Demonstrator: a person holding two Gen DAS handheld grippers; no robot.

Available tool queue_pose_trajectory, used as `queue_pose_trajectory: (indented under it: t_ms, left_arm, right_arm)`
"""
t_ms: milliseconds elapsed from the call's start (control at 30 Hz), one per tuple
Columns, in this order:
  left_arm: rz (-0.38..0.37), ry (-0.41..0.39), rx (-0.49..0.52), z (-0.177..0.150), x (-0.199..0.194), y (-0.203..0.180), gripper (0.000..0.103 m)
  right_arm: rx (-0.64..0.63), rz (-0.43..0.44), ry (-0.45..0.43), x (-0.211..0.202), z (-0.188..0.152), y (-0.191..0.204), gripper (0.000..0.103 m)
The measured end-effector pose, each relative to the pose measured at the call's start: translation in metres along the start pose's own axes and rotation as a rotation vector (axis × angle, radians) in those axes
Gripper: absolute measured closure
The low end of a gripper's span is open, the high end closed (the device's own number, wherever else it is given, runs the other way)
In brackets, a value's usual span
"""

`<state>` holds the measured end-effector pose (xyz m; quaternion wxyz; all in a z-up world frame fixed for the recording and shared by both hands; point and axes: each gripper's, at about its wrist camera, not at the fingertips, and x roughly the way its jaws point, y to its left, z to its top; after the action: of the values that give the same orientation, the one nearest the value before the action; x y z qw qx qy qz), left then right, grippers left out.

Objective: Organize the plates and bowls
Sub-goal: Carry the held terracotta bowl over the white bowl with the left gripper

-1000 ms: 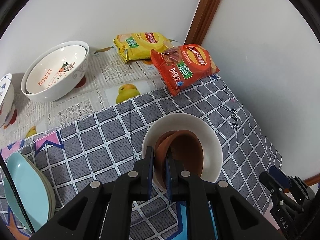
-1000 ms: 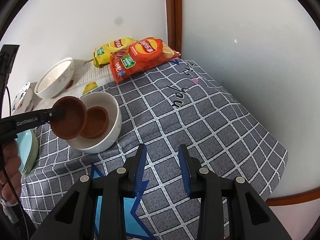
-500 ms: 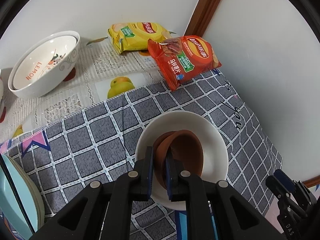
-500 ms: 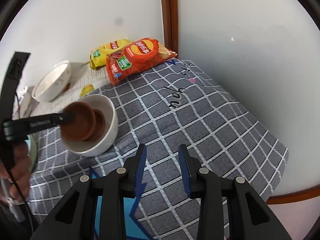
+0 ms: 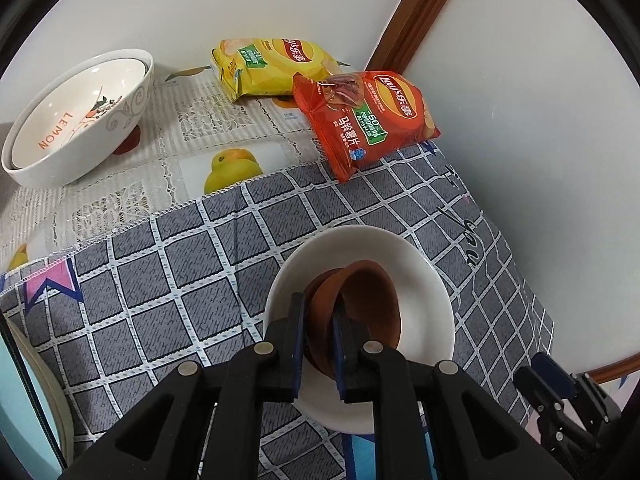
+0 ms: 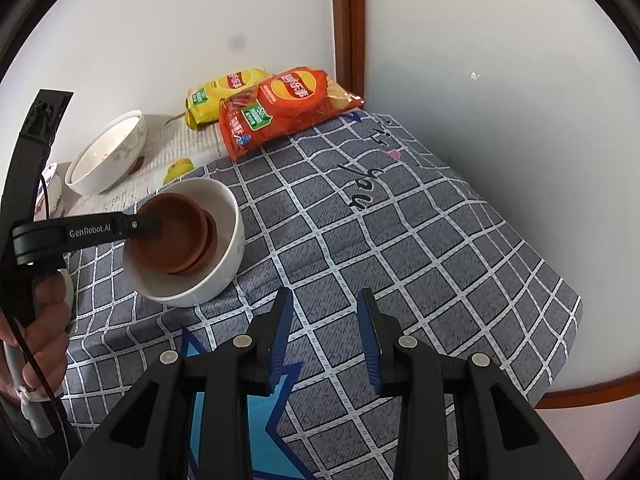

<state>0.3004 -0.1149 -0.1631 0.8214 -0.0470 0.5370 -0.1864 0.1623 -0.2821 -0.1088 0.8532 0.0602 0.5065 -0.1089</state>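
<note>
Setting: A table (image 6: 400, 248) wedged into a white-walled corner, a brown wooden post (image 6: 347, 24) running up where the walls meet; a grey checked cloth (image 5: 160, 280) covers the near part, a lace-and-lemon-print cloth (image 5: 168, 148) the far part.

Edges and room: The checked cloth drops off the table's right edge beside the wall; a broad stretch of bare cloth lies between the right gripper and the corner.

Right gripper (image 6: 326, 336): Held low over the near cloth, blue-padded fingers spread apart, nothing between them.

Left gripper (image 5: 319, 334): Clamped on the near rim of a brown saucer (image 5: 368, 308), one finger inside the rim and one outside; the person's hand (image 6: 44, 332) holds its handle.

White bowl (image 6: 224, 264): Stands on the checked cloth just beyond the left gripper; the gripped saucer sits tilted inside it, overlapping a second brown saucer (image 6: 211, 240) already in the bowl.

Left edge: Pale blue plates (image 5: 28, 412) show at the near left, partly cut off.

Further back: A white bowl lettered "LEMON" (image 5: 80, 116) rests on the lace cloth, another bowl nested within it.

Far corner: A red crisp packet (image 5: 368, 116) overlaps the checked cloth's edge; a yellow crisp packet (image 5: 272, 68) lies behind it against the wall.
</note>
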Motion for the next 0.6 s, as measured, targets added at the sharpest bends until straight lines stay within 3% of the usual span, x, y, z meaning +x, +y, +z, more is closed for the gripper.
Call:
queue_pose_trajectory:
  t_ms: [600]
  left_arm:
    - [-0.028,-0.018,-0.019,0.0027,-0.0031,0.0039,0.091]
  right_arm:
    - [-0.004,0.014,0.020,0.0095,-0.0002,0.0051,0.070]
